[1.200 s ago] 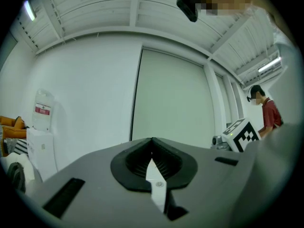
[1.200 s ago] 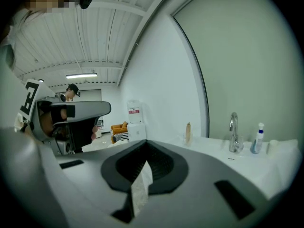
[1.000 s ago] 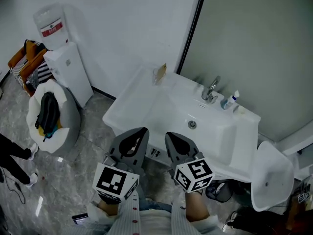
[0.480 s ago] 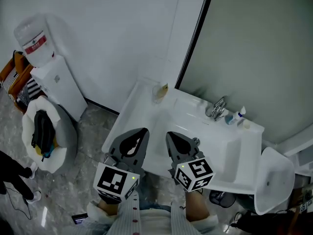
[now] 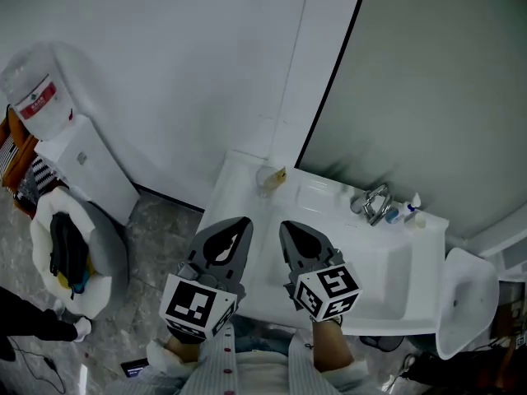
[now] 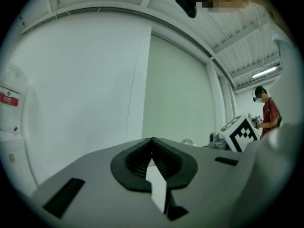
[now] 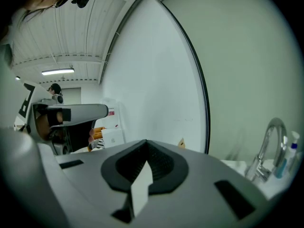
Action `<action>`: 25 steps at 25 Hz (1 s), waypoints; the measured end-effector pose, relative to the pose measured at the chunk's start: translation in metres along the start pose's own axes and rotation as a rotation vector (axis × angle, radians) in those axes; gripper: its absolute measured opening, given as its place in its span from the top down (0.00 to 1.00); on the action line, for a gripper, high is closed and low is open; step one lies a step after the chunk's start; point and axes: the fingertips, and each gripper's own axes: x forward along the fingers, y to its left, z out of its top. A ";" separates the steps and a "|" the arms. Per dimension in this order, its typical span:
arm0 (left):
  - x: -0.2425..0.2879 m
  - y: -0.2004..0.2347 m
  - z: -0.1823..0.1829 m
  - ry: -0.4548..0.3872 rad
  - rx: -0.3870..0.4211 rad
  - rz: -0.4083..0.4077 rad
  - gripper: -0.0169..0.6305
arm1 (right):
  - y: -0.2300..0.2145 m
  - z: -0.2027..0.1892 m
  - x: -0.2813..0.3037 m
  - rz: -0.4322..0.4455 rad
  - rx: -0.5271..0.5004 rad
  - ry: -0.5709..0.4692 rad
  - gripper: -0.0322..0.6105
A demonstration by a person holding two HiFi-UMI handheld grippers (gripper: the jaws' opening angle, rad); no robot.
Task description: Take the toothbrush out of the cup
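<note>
A clear cup (image 5: 265, 183) stands on the back left corner of the white sink (image 5: 362, 262), with a tan-headed toothbrush (image 5: 278, 174) leaning in it. In the right gripper view only the toothbrush tip (image 7: 181, 142) shows above the jaws. My left gripper (image 5: 239, 220) and right gripper (image 5: 286, 225) are held side by side over the sink's near left edge, well short of the cup. Both are shut, jaws meeting, with nothing between them (image 6: 152, 140) (image 7: 146, 141).
A chrome faucet (image 5: 375, 202) and a small bottle (image 5: 412, 204) sit at the sink's back right. A water dispenser (image 5: 66, 159) and a white seat with a dark bag (image 5: 62, 253) stand at the left. Another white basin (image 5: 465, 299) is at the right.
The sink and cup have come lower in the head view and nearer to both grippers. The dispenser and seat have slid left. Both grippers have stayed shut.
</note>
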 end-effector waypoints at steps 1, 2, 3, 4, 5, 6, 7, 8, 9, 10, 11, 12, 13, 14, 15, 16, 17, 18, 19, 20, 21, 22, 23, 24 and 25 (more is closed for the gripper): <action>0.005 0.004 -0.001 -0.001 -0.001 -0.005 0.95 | -0.003 0.001 0.005 -0.006 0.001 -0.001 0.93; 0.009 0.008 -0.002 -0.001 0.000 -0.010 0.95 | -0.006 0.001 0.010 -0.013 0.001 -0.003 0.93; 0.013 0.011 -0.003 -0.002 0.000 -0.014 0.95 | -0.009 0.002 0.013 -0.019 0.001 -0.005 0.93; 0.016 0.014 -0.003 -0.003 -0.001 -0.018 0.95 | -0.011 0.003 0.016 -0.023 0.000 -0.007 0.93; 0.018 0.016 -0.003 -0.005 -0.003 -0.020 0.95 | -0.013 0.003 0.019 -0.027 -0.002 -0.009 0.93; 0.021 0.018 -0.003 -0.007 -0.005 -0.022 0.95 | -0.015 0.004 0.022 -0.029 -0.004 -0.010 0.93; 0.023 0.021 -0.003 -0.010 -0.005 -0.022 0.95 | -0.017 0.006 0.025 -0.030 -0.007 -0.011 0.93; 0.026 0.023 -0.003 -0.012 -0.004 -0.021 0.95 | -0.019 0.007 0.028 -0.030 -0.009 -0.012 0.93; 0.029 0.026 -0.003 -0.012 -0.003 -0.021 0.95 | -0.021 0.008 0.031 -0.029 -0.009 -0.013 0.93; 0.031 0.028 -0.003 -0.013 -0.002 -0.021 0.95 | -0.023 0.009 0.034 -0.029 -0.009 -0.013 0.93; 0.034 0.029 -0.002 -0.013 -0.003 -0.022 0.95 | -0.025 0.011 0.036 -0.028 -0.010 -0.012 0.93; 0.036 0.030 -0.001 -0.014 -0.004 -0.024 0.95 | -0.026 0.012 0.039 -0.026 -0.012 -0.011 0.93; 0.038 0.030 0.000 -0.015 -0.004 -0.027 0.95 | -0.028 0.013 0.042 -0.024 -0.014 -0.010 0.93; 0.039 0.031 0.001 -0.015 -0.002 -0.030 0.95 | -0.029 0.015 0.045 -0.021 -0.015 -0.009 0.93; 0.041 0.032 0.001 -0.017 0.000 -0.032 0.95 | -0.030 0.016 0.047 -0.019 -0.016 -0.009 0.93; 0.043 0.033 0.000 -0.018 0.003 -0.033 0.95 | -0.031 0.017 0.050 -0.018 -0.016 -0.010 0.93; 0.045 0.035 -0.001 -0.019 0.005 -0.033 0.95 | -0.032 0.017 0.052 -0.018 -0.017 -0.011 0.93; 0.047 0.036 -0.002 -0.017 0.005 -0.034 0.95 | -0.033 0.018 0.054 -0.019 -0.017 -0.013 0.93; 0.050 0.037 -0.003 -0.014 0.004 -0.035 0.95 | -0.035 0.018 0.055 -0.021 -0.017 -0.016 0.93; 0.052 0.037 -0.005 -0.010 0.001 -0.037 0.95 | -0.037 0.018 0.055 -0.023 -0.017 -0.017 0.93; 0.055 0.037 -0.007 -0.007 -0.001 -0.038 0.95 | -0.039 0.019 0.055 -0.026 -0.016 -0.018 0.93; 0.057 0.037 -0.009 -0.004 -0.004 -0.038 0.95 | -0.041 0.018 0.055 -0.028 -0.016 -0.020 0.93; 0.060 0.038 -0.011 0.000 -0.008 -0.037 0.95 | -0.043 0.018 0.056 -0.031 -0.015 -0.021 0.93; 0.062 0.039 -0.013 0.003 -0.011 -0.036 0.95 | -0.045 0.018 0.057 -0.032 -0.013 -0.023 0.93; 0.064 0.040 -0.015 0.006 -0.013 -0.035 0.95 | -0.047 0.018 0.058 -0.034 -0.011 -0.024 0.93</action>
